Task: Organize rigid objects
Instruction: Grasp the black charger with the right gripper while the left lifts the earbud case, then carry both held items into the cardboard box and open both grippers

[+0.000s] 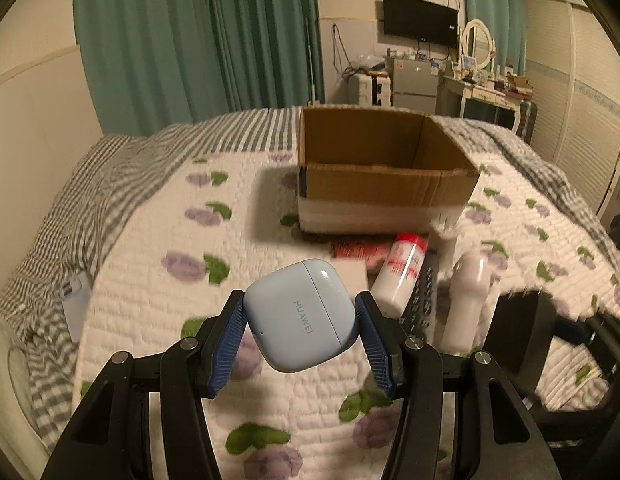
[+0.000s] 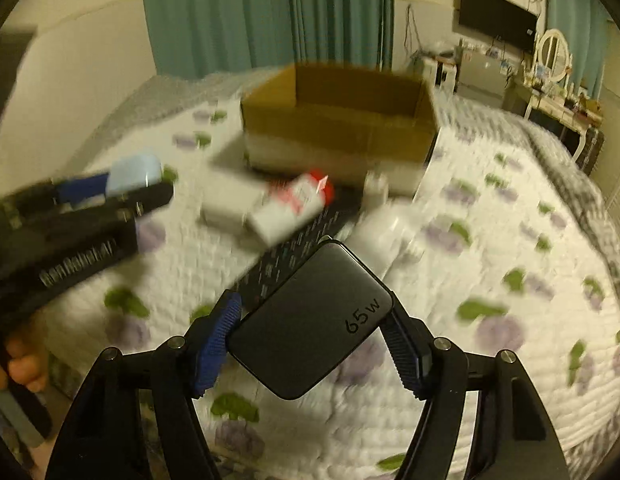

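Observation:
My left gripper (image 1: 301, 306) is shut on a light blue earbud case (image 1: 300, 314), held above the quilt in front of an open cardboard box (image 1: 383, 196). My right gripper (image 2: 311, 308) is shut on a black 65W charger (image 2: 310, 320), also held above the quilt, with the box (image 2: 337, 128) beyond it. The left gripper with the blue case (image 2: 134, 174) shows at the left of the right wrist view. On the quilt before the box lie a white bottle with a red cap (image 1: 401, 268), a black remote (image 1: 423, 292) and a white bottle (image 1: 467, 300).
A flowered quilt (image 1: 158, 280) covers the bed, with a checked sheet (image 1: 70, 208) at its left. A small white box (image 2: 230, 204) lies near the red-capped bottle (image 2: 294, 204). Green curtains, a dresser and a wall TV stand behind the bed.

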### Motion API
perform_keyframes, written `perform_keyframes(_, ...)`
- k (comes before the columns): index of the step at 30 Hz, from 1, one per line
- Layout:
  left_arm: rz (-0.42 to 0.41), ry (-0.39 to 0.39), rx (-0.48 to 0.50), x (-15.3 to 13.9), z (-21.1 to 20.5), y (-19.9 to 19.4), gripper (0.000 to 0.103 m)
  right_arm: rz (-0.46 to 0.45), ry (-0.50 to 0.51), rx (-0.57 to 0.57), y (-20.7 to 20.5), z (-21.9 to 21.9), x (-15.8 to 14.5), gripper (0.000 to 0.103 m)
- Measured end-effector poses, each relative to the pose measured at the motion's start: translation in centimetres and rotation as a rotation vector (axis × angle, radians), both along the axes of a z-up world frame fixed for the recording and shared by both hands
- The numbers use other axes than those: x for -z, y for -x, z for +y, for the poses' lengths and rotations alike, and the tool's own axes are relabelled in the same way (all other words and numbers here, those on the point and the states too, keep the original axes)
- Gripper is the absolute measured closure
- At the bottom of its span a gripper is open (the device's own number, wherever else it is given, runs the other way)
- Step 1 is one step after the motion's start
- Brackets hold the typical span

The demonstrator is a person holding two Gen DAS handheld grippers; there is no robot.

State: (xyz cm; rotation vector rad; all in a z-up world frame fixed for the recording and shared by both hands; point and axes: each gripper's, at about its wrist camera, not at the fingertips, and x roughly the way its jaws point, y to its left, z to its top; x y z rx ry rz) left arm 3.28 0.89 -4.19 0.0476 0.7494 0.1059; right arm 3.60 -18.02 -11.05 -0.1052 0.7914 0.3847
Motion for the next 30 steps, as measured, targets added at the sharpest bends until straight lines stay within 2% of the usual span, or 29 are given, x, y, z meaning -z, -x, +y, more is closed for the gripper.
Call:
perform_keyframes(4,-0.051,-0.008,0.024,-2.7,-0.6,-1.5,0.047,-0.076,-0.023,0.012,-2.8,-0.9,-4.6,0.033)
perform_keyframes(7,-0.081,0.001,0.046,-4.9,-0.6,-3.6,0.047,-0.169,-0.039,0.019,-5.6,-1.5,-8.9,0.033)
perform_keyframes(9,-0.098,-0.012,0.051,-6.3,-0.5,-5.6,0.047,-0.200,-0.070,0.025,-8.3,-2.1,-11.3,0.033)
perform_keyframes(15,-0.130,0.034,0.084,-8.9,-0.2,-12.7,0.047,-0.216,-0.105,0.002,-16.5,-2.6,-15.3,0.033)
perform_keyframes(18,-0.109,0.015,0.087,-8.4,-0.6,-17.4,0.047,-0.191,-0.130,0.003,-20.6,-2.7,-15.5,0.033)
perform_keyframes(21,-0.090,0.022,0.109,-7.0,-1.1,-20.5,0.047,-0.150,-0.125,-0.023,-24.8,-2.3,-14.4,0.033)
perform_keyframes(27,0.010,-0.001,0.141,-1.2,-2.2,-25.0,0.047,-0.095,-0.034,-0.073,-29.3,-1.0,-8.9,0.033)
perform_keyframes(30,0.019,-0.009,0.166,-0.1,-2.6,-25.1,0.047,-0.073,-0.028,-0.069,-30.6,-1.3,-6.5,0.033)
